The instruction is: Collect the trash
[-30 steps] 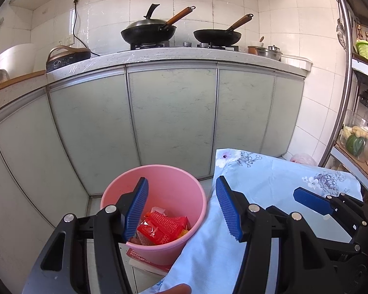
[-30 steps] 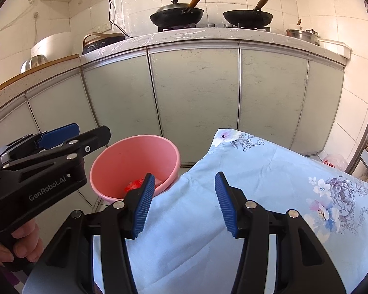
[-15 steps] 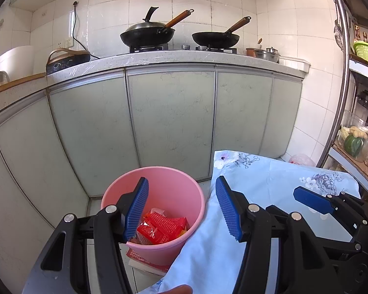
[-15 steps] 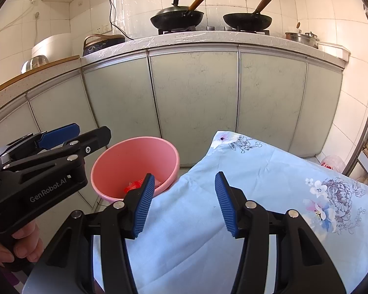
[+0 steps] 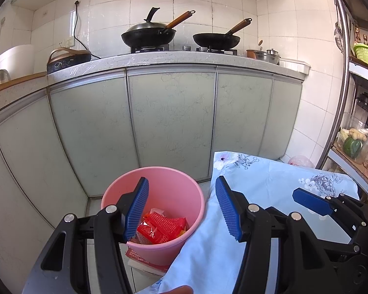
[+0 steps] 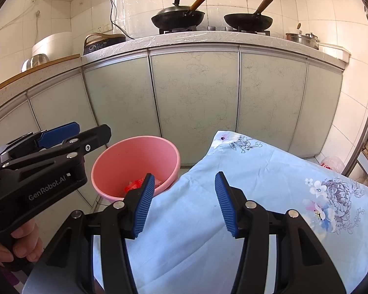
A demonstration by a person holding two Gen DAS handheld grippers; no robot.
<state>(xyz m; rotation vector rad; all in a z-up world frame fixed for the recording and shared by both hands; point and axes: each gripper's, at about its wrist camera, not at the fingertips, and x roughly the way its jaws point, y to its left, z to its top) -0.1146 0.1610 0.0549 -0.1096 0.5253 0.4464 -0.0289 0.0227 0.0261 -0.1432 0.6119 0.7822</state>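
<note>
A pink bucket [image 5: 174,183] stands on the floor left of the table, holding red snack wrappers [image 5: 163,227]. It also shows in the right wrist view [image 6: 135,156], with a bit of red wrapper [image 6: 135,185] inside. My left gripper [image 5: 182,210] is open and empty, held above the bucket's right rim and the table edge. My right gripper [image 6: 184,204] is open and empty above the light blue flowered tablecloth [image 6: 257,183]. Each gripper shows in the other's view, the right one [image 5: 331,210] and the left one [image 6: 49,161].
Pale green cabinet doors [image 5: 171,117] run behind the bucket under a counter [image 5: 184,57] with two black woks and a rice cooker. A metal shelf rack [image 5: 355,134] with jars stands at right. A pink bag [image 6: 331,163] lies on the floor by it.
Both views have shifted slightly, with the bucket and table sitting a little lower in frame. Both grippers stay open and empty.
</note>
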